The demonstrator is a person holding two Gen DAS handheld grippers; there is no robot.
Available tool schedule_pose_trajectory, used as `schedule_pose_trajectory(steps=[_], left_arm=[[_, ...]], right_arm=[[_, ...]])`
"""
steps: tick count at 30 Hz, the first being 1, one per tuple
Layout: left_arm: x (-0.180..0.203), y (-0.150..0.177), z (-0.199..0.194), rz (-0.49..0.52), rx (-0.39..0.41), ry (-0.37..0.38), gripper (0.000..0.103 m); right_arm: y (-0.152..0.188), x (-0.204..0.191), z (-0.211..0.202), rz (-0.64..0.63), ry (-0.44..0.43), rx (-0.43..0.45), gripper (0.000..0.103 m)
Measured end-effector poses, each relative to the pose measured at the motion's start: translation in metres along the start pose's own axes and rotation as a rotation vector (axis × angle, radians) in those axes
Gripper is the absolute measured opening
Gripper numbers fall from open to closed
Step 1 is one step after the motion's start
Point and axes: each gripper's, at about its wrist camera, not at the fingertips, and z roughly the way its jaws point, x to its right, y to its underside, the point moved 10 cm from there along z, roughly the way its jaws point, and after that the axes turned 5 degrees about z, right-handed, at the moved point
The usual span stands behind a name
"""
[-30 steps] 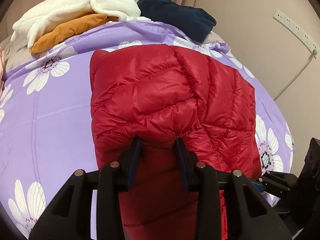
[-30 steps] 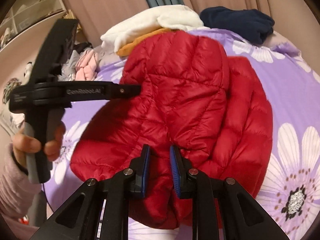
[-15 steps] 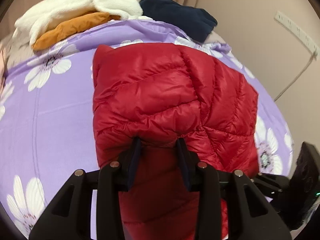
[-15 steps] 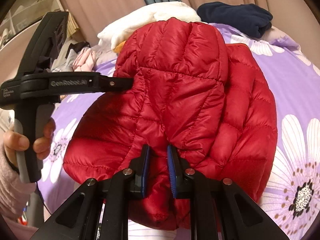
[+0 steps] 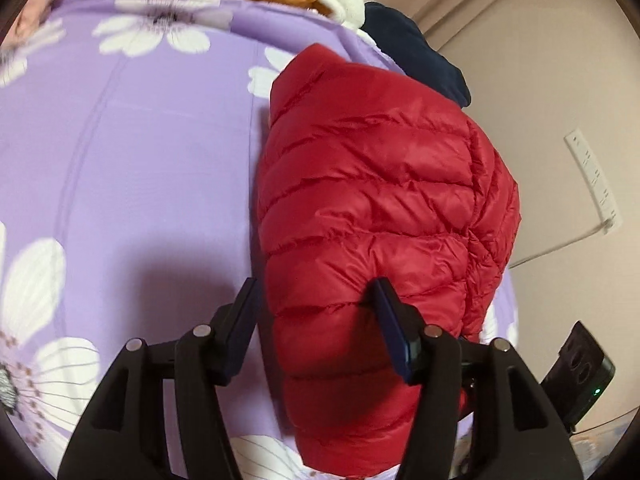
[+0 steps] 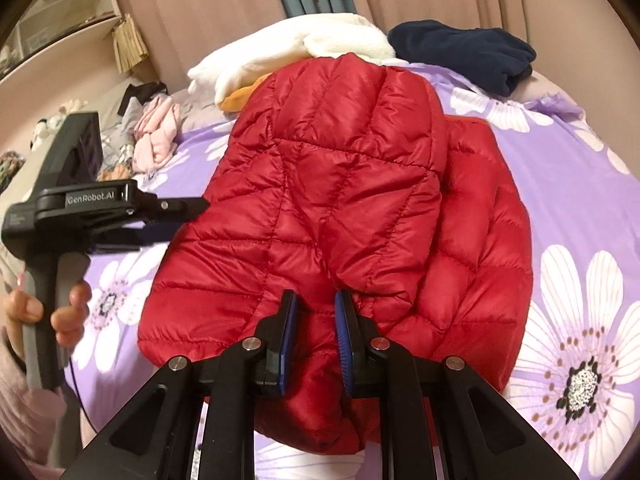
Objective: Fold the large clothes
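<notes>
Left gripper (image 5: pixel 316 296) just opened, released red jacket (image 6: pixel 332 216), slid off sideways; right gripper (image 6: pixel 316 312) still clamps jacket

The left hand-held gripper (image 6: pixel 180 216) is matte black with a grey grip, white "GenRobot.AI" lettering and silver screws; the right hand-held gripper (image 6: pixel 316 336) has blue ribbed pads; a pink sleeve (image 6: pixel 24 420) shows.
</notes>
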Motion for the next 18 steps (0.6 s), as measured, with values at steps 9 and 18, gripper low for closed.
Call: schedule_pose_trajectory(steps=[9,18], left_arm=[[0.0029,-0.0016,0.0048,-0.012,-0.014,0.023,0.061],[0.0016,0.0025,0.0029,-0.007,-0.016,0.018,0.061]], right_arm=[[-0.0020,-0.0052,-0.0014,-0.039,0.057,0.012,0.018],[-0.0017,-0.0054,-0.0015,-0.040,0.059,0.012,0.018]])
